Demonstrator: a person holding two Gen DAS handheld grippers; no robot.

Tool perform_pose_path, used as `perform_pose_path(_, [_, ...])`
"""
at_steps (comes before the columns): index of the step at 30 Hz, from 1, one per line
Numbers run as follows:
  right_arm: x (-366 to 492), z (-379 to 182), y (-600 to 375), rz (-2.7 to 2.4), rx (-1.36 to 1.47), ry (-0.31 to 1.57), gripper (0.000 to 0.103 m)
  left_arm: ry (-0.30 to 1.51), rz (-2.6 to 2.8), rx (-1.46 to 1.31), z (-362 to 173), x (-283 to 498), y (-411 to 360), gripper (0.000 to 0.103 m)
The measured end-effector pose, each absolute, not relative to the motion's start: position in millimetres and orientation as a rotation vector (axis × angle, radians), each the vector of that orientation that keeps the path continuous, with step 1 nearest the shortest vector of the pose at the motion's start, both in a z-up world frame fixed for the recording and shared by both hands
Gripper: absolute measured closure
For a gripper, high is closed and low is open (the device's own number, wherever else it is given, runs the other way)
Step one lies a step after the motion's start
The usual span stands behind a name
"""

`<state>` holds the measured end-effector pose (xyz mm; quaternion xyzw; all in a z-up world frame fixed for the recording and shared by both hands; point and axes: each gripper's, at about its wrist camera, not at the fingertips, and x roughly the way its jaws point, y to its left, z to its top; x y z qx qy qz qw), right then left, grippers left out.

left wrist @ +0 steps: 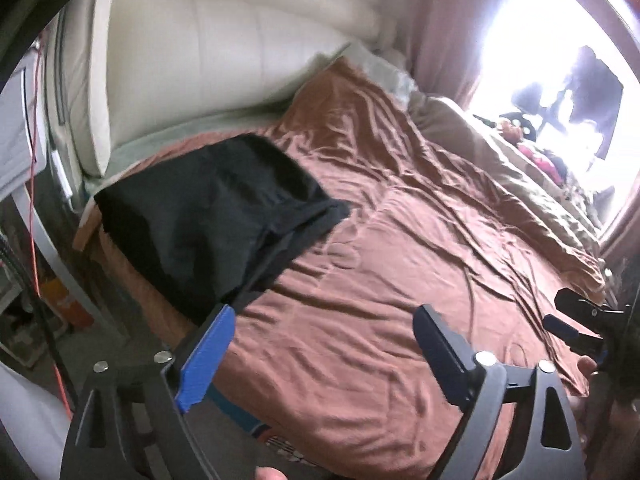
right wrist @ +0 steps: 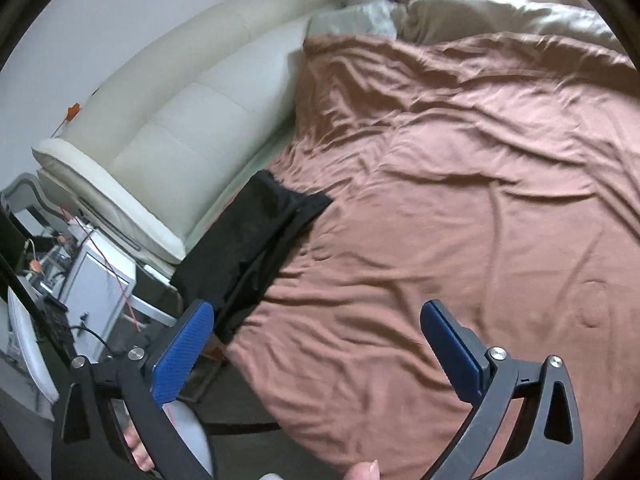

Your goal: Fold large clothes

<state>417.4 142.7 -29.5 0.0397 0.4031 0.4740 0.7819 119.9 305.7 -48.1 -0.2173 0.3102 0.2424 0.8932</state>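
Observation:
A black garment (left wrist: 208, 216) lies folded in a rough rectangle on the brown bed sheet (left wrist: 400, 240), at the corner by the headboard. In the right wrist view the same black garment (right wrist: 248, 236) reaches the edge of the brown sheet (right wrist: 440, 200). My left gripper (left wrist: 325, 310) hovers above the sheet just right of the garment, open, with nothing between its blue pads. My right gripper (right wrist: 318, 304) is also open and empty, above the sheet near the bed's edge. At the far right of the left wrist view the right gripper (left wrist: 568, 316) shows, held in a hand.
A cream padded headboard (left wrist: 200, 60) (right wrist: 160, 120) runs along the bed's far side. A beige duvet (left wrist: 500, 168) (right wrist: 500, 12) is bunched toward the bright window (left wrist: 540, 40). A white bedside cabinet (right wrist: 100, 280) and an orange cable (left wrist: 34, 160) stand left of the bed.

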Motion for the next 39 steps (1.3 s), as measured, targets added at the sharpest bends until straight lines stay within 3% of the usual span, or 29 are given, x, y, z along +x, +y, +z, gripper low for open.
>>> perform_pose_path(2, [407.1,-24.9,124.1,0.999,0.084,0.852,0.000,0.622,0.485,-0.432,-41.2,115.7,292.2,0.000])
perform_pose_path(18, [297.4,8.2,-30.4,0.826,0.029,0.646,0.000,0.556,0.314,-0.259,-7.4,73.4,182.0,0.000])
perform_pose_path(39, [208.0,-21.3,-124.9,0.631,-0.048,0.537,0.000,0.481,0.156,-0.152,-32.5,13.1,93.8,0.000])
